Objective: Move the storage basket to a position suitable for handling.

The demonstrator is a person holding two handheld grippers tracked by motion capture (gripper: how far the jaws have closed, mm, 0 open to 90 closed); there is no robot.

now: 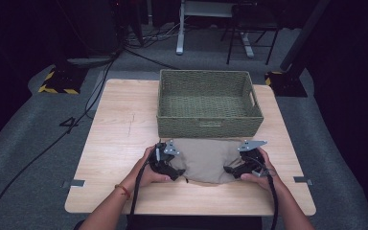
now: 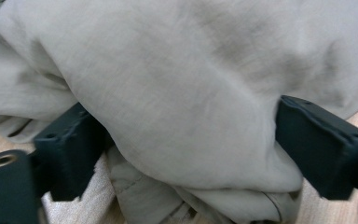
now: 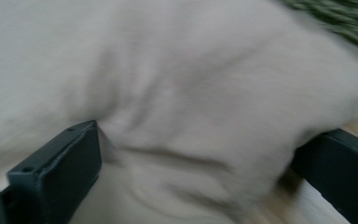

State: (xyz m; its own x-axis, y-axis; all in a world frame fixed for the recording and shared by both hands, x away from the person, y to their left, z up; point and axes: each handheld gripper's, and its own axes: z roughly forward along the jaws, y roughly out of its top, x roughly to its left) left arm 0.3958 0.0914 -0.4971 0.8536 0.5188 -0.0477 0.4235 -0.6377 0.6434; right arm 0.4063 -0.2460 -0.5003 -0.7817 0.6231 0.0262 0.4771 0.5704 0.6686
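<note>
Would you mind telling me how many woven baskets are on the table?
1. The green woven basket stands at the far middle of the wooden table, just beyond the beige cloth. A further one behind it could be hidden, though none appears.

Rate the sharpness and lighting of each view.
High view: evenly lit table, dark surroundings, slightly soft but basket and beige cloth are clear. Left gripper view: sharp, the cloth's weave visible, with soft shadows in its folds. Right gripper view: smeared throughout, cloth texture lost, tongs' edges soft.
</note>
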